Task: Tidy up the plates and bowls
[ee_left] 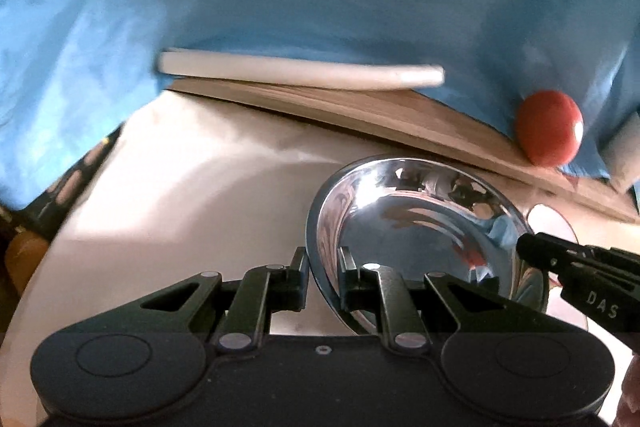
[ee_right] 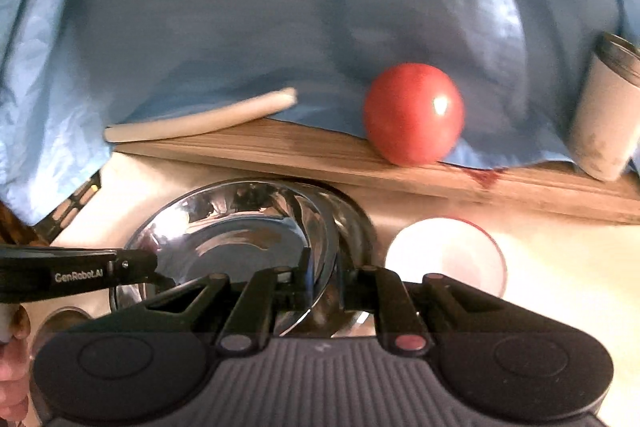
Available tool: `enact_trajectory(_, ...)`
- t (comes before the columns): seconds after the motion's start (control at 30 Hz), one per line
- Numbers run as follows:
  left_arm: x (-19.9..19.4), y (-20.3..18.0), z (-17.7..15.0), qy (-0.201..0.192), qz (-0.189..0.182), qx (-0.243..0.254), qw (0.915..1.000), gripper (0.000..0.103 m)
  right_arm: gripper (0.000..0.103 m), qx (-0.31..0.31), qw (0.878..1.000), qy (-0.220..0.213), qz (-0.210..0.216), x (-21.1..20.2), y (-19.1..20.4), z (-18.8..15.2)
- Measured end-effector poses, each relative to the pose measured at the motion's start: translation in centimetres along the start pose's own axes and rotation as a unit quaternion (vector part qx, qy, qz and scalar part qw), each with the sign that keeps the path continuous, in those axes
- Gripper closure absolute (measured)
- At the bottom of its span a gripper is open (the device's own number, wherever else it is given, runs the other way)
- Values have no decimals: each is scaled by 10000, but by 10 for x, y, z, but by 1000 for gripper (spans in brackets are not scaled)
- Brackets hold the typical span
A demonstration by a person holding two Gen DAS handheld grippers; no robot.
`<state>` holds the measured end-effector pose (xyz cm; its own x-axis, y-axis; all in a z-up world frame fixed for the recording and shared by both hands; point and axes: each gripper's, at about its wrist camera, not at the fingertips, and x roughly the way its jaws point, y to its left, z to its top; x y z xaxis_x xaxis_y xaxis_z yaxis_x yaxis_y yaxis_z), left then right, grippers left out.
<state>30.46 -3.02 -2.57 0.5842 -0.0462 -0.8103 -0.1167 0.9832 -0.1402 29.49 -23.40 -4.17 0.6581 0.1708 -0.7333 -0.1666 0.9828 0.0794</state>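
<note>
My left tongs [ee_left: 324, 267] and right tongs [ee_right: 326, 277] each clamped on the steel bowl's [ee_left: 420, 223] opposite rims, tomato [ee_right: 414, 113] on the wooden board [ee_right: 320, 153] behind.

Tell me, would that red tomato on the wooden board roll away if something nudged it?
Probably. The tomato is round and smooth, and it sits loose near the wooden board's front edge, so a nudge could roll it off. Its glossy skin suggests it might slip in a pinch. Squeezing hard would likely bruise it.

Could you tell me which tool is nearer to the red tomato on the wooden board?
Right. The right tool grips the steel bowl's rim on the tomato's side; the left tool grips the opposite rim, farther away.
</note>
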Motion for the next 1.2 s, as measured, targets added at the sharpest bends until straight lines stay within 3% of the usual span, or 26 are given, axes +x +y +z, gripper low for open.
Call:
enact_trajectory(0.43, 26, -14, 1, 32, 65, 575, 9983, 88, 89, 74, 9996, 126, -247, 14, -9, -2)
enact_trajectory(1.0, 46, -19, 6, 171, 97, 909, 9957, 86, 87, 56, 9989, 253, -383, 31, -5, -2)
enact_trajectory(1.2, 45, -23, 10, 135, 48, 998, 9949, 79, 84, 43, 9992, 195, -337, 28, -3, -3)
